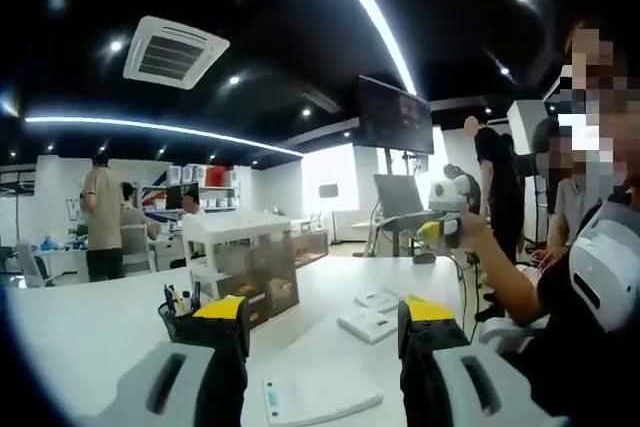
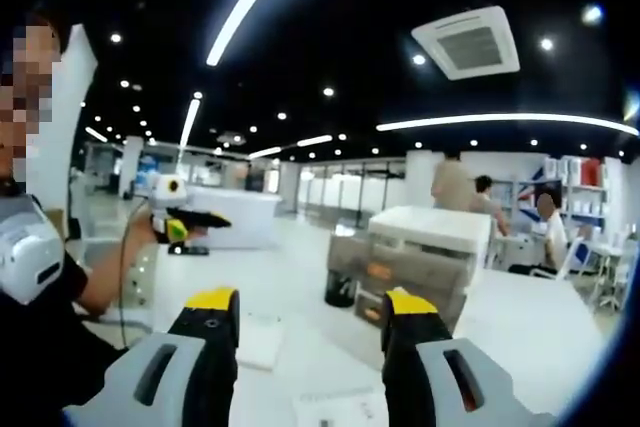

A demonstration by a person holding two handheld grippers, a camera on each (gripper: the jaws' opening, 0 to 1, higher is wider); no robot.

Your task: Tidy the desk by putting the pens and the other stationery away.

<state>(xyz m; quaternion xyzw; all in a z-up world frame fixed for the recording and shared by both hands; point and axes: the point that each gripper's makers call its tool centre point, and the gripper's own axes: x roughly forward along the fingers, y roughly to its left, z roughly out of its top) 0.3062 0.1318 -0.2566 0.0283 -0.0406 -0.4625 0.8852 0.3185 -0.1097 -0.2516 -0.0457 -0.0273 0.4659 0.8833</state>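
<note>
We hold left gripper and right gripper aloft, fingers spread, pinching nothing | pen holder at 9 o'clock, notepads at 1 o'clock on the surface | risk: descending blind, toppling the holder.

You are working in a large open-plan office or lab space. A black ceiling is running overhead, carrying long curved light strips, small spotlights and a square air-conditioning cassette. A white worktop is spreading out in front of you, bearing a white drawer unit with clear drawers at about 12 o'clock and a black pen pot at 10 o'clock. A dark screen is hanging at 1 o'clock. People are standing and sitting at other white desks, with shelves of boxes lining the far wall.
</note>
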